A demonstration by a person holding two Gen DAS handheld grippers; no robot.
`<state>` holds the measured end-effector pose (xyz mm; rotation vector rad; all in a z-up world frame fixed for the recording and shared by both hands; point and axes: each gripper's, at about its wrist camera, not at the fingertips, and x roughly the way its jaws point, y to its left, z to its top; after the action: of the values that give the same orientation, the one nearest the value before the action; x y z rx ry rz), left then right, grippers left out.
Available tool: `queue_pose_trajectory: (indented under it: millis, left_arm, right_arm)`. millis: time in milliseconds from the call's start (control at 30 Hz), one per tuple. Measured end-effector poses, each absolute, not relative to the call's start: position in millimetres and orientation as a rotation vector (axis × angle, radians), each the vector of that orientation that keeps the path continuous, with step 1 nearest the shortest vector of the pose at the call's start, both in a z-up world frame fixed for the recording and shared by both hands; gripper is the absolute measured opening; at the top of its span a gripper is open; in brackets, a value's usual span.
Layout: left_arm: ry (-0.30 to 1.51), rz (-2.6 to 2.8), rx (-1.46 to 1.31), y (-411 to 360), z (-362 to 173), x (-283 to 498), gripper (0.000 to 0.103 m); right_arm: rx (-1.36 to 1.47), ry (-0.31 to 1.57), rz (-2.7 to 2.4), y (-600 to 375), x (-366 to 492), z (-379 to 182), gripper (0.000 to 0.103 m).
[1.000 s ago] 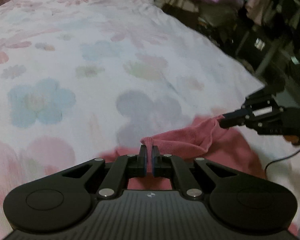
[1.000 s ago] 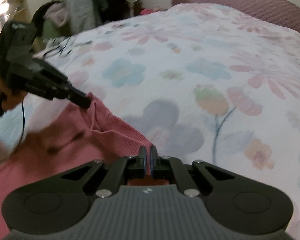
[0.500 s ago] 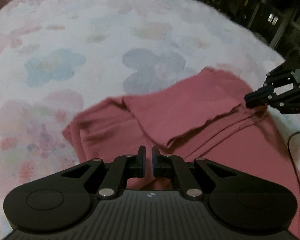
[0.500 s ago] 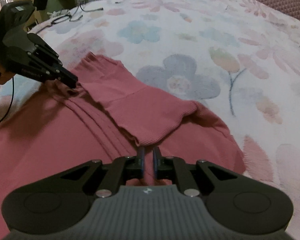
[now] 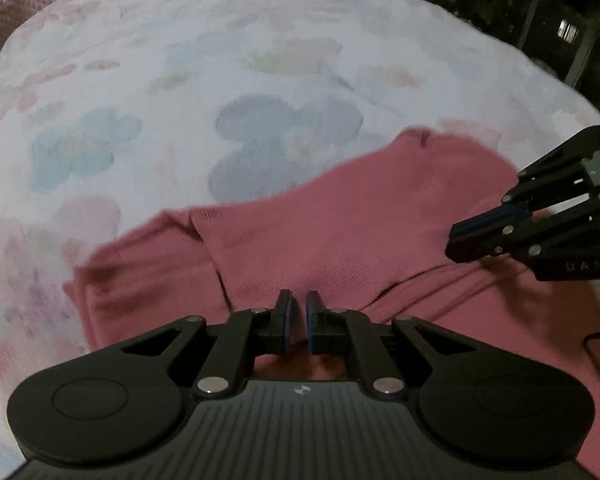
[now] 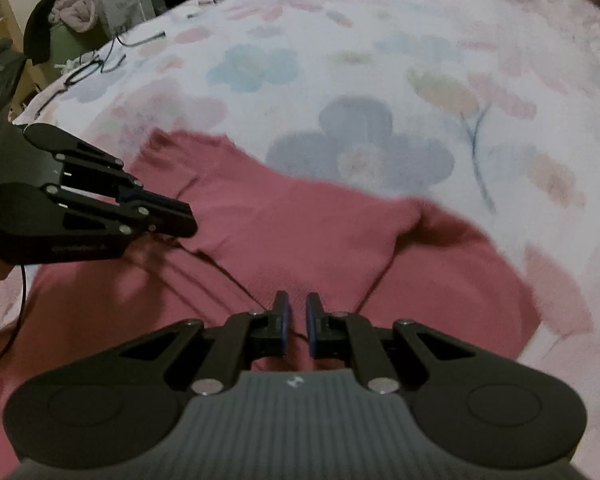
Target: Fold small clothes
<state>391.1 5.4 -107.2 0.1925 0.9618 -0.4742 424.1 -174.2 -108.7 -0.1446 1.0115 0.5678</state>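
letting go after fold: left gripper (image 5: 299,312) jaws opening, small gap, nothing held; right gripper (image 6: 296,314) same small gap, empty. pink top (image 5: 340,220) flap lies flat on flower sheet (image 5: 140,80). best press crease, pull back slow.

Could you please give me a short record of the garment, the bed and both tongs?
garment: pink knit garment, lying on the bed, one flap folded over the rest
surface: floral bedspread
left tongs: opening, narrow gap, nothing between
right tongs: narrow gap, nothing between
position: both tongs over the garment
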Motion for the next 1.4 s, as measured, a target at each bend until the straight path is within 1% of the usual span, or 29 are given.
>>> queue_pose_trajectory:
  millis: [167,300,367,400,433,467,533,567,667,867,1067,1233,1400]
  left_arm:
    - [0.931,-0.441,0.177,6,-117,382,0.008]
    - [0.902,-0.427,0.226,0,-108,372,0.008]
    - [0.884,-0.414,0.253,-2,-102,362,0.015]
    - [0.878,-0.408,0.260,-2,-99,357,0.018]
    - [0.876,-0.404,0.263,-2,-95,352,0.020]
    - [0.874,-0.402,0.263,-2,-91,345,0.022]
    - [0.885,-0.410,0.251,-2,-84,334,0.027]
    - [0.898,-0.414,0.245,-2,-81,328,0.030]
    - [0.946,-0.442,0.237,0,-76,306,0.035]
    - [1.037,-0.481,0.227,10,-83,255,0.035]
    - [1.064,-0.487,0.209,23,-87,204,0.037]
    - [1.091,-0.507,0.181,28,-90,164,0.045]
    - [1.123,-0.519,0.180,33,-95,125,0.049]
  right_arm:
    - [-0.066,1.024,0.537,-181,422,-131,0.004]
    - [-0.088,1.012,0.492,-173,416,-126,0.004]
    - [-0.108,1.002,0.463,-169,410,-121,0.006]
    - [-0.108,0.996,0.449,-167,406,-117,0.011]
    - [-0.102,0.991,0.442,-168,402,-114,0.019]
    - [-0.100,0.982,0.422,-168,397,-109,0.022]
    - [-0.097,0.969,0.405,-167,385,-99,0.032]
    - [-0.091,0.977,0.413,-167,379,-96,0.034]
    - [-0.100,1.014,0.434,-161,355,-90,0.034]
    - [-0.099,1.077,0.439,-161,296,-98,0.034]
    - [-0.070,1.111,0.432,-171,230,-106,0.035]
    - [-0.092,1.115,0.430,-176,179,-107,0.036]
    - [-0.067,1.128,0.421,-188,140,-105,0.036]
